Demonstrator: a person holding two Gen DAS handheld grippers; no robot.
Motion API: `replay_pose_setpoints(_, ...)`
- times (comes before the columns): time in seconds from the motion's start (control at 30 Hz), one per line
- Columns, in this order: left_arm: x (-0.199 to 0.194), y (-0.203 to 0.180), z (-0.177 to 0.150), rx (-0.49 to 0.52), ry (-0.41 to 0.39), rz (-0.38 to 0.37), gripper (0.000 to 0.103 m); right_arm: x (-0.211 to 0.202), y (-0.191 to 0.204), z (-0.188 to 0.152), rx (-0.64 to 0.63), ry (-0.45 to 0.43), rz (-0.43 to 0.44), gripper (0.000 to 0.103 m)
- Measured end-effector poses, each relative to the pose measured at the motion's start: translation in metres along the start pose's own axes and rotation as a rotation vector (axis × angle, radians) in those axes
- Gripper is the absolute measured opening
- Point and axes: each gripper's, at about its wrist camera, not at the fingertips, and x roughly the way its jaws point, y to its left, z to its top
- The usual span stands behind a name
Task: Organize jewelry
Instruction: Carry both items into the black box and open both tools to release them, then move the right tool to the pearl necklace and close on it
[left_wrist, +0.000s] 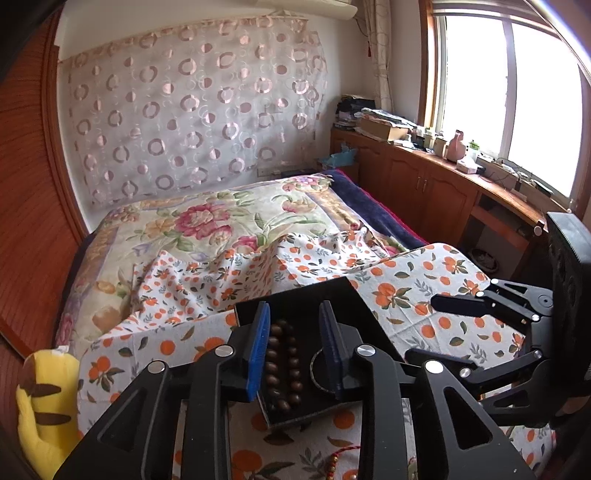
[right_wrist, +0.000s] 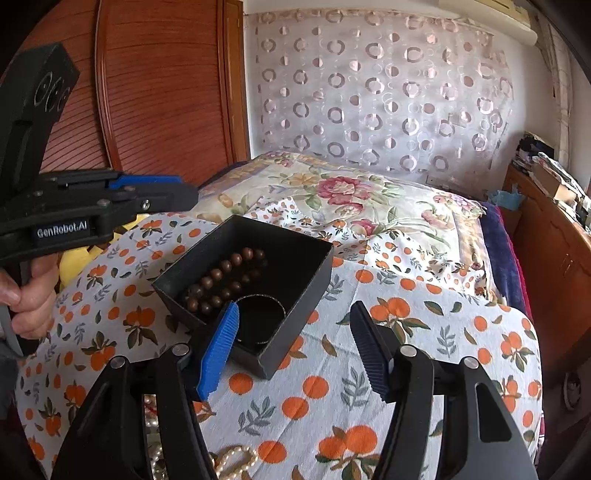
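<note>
Here, on the far left of the left wrist view, a yellow plush toy (left_wrist: 44, 402) lies against the edge of the cloth (left_wrist: 436, 280), which is white with an orange fruit print and covers the near part of the bed. At the centre of that view sits an open black box (left_wrist: 314, 299), its near corner raised slightly off the cloth. Inside it, along the left side, lies a bracelet of brown wooden beads (left_wrist: 282, 365) folded into two rows; to the right of the beads rests a dark ring-shaped bangle (left_wrist: 319, 373), partly hidden behind a finger. The left gripper (left_wrist: 295, 354) hovers over the box with its blue-padded fingers spread, one on each side of the beads, pinching nothing. Near the bottom edge, a red and gold string piece (left_wrist: 338, 458) lies on the cloth, only partly visible.

In the right wrist view, the box (right_wrist: 306, 280) sits left of centre, with the beads (right_wrist: 221, 280) and bangle (right_wrist: 258, 321) inside. The right gripper (right_wrist: 291, 343) is spread wide and empty, its left finger over the near corner of the box. Near the bottom left, a pearl necklace (right_wrist: 236, 459) lies loose on the cloth.
</note>
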Motion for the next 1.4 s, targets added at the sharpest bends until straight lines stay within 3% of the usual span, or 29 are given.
replay_pose_setpoints(0.47, -0.051, -0.019, -0.040, 0.002, -0.036, 0.059, 0.033, -0.042, 0.017, -0.018, 0.005, -0.041, -0.002, 0.065)
replay_pose_setpoints(0.93, -0.084, -0.027, -0.068, -0.014, -0.041, 0.067, 0.034, -0.077, 0.033, -0.043, 0.009, -0.062, 0.006, 0.069)
replay_pose_setpoints(1.13, -0.093, -0.021, -0.091, -0.037, -0.026, 0.055, 0.042, -0.081, 0.036, -0.061, 0.012, -0.041, 0.016, 0.068)
replay_pose_setpoints(1.4, -0.093, -0.012, -0.131, -0.069, 0.047, 0.038, 0.042, -0.063, 0.045, -0.086, -0.009, 0.038, 0.034, 0.046)
